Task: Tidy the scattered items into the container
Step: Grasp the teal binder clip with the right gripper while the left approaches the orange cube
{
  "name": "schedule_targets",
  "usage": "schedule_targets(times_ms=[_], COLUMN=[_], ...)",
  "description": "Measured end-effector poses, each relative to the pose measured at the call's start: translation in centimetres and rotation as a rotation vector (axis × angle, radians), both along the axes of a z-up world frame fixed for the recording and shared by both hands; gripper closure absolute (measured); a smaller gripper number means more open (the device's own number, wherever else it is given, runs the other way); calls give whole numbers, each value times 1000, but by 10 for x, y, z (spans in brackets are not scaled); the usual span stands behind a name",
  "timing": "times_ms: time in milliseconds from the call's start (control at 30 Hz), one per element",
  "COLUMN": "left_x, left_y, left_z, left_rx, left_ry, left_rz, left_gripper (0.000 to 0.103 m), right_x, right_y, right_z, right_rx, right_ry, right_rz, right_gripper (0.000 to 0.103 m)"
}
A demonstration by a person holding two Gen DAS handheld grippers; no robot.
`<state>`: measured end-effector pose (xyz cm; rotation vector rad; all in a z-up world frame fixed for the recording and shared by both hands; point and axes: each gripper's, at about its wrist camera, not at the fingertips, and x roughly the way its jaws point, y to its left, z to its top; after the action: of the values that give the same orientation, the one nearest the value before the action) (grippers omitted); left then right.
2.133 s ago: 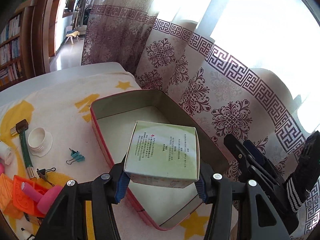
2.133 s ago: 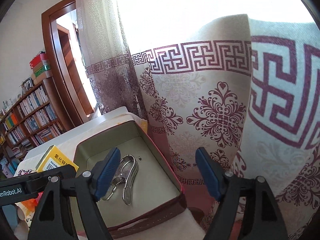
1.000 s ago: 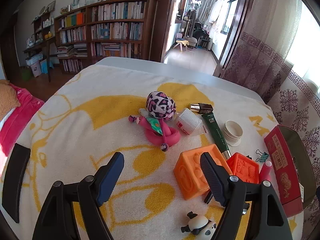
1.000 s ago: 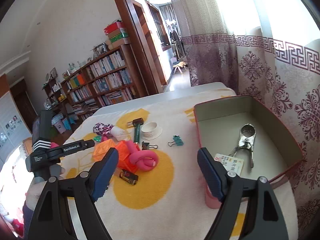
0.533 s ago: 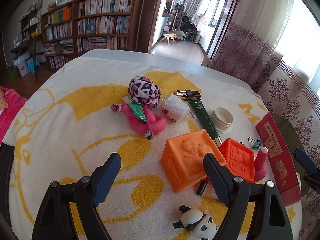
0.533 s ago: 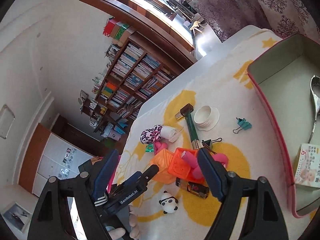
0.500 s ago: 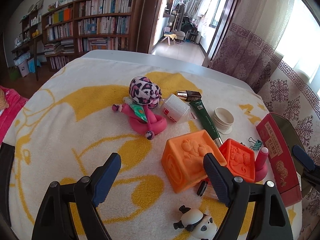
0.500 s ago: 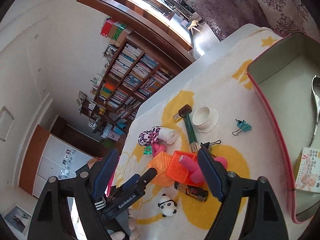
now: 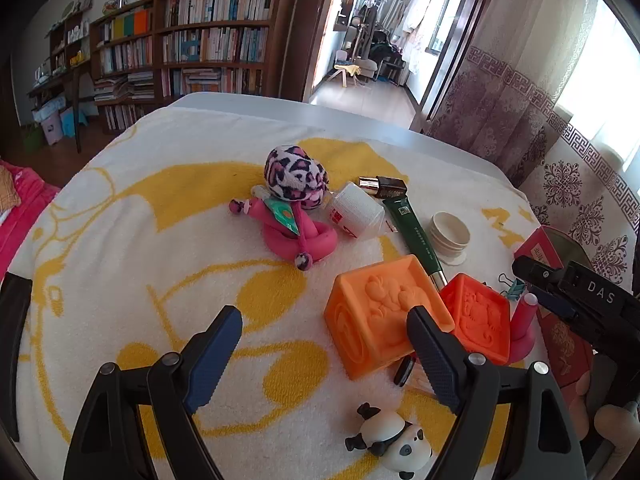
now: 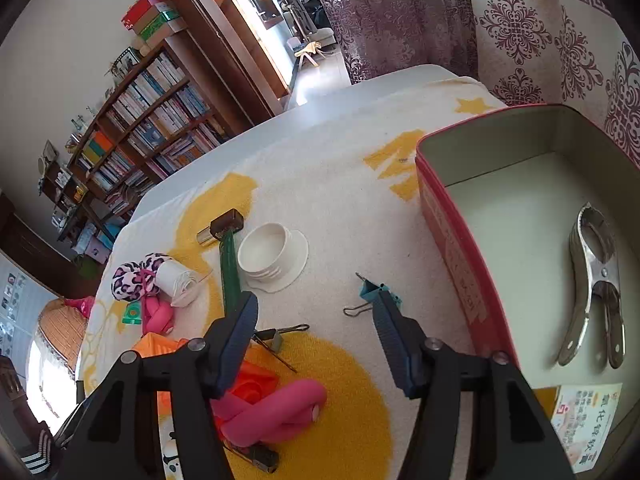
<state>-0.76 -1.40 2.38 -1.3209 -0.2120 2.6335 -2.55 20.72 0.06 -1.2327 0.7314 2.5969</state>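
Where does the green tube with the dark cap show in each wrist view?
Left wrist: green tube right of centre, behind the orange block.
Right wrist: left of centre, above the left claw pad.
Shared landmark: white cup beside it.

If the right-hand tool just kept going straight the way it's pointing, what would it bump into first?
Probably the small grey clip on the towel, lying between the open right tool pads; the teal clip sits just beside the far pad. Depth is hard to judge.
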Motion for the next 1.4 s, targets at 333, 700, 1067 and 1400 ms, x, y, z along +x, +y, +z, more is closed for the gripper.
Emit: schedule_targets(times_ms=[333, 700, 1067, 1400], left_x=[2, 1, 1, -16], left_y=[0, -2, -4, -2], left_z=[0, -1, 3, -4], left_rx=[-1, 17, 62, 182], left_ry=[-5, -10, 30, -74], left_rz=[4, 5, 0, 5], left_gripper=[17, 17, 17, 17], right_x=[-4, -10, -9, 3], right_y=[2, 14, 14, 13], right_z=[-8, -24, -24, -17], right_rx=[125, 118, 157, 120], right_ry=[-44, -73, -67, -28], right_rz=[-20, -8, 10, 12], right_gripper=[50, 58, 78, 84])
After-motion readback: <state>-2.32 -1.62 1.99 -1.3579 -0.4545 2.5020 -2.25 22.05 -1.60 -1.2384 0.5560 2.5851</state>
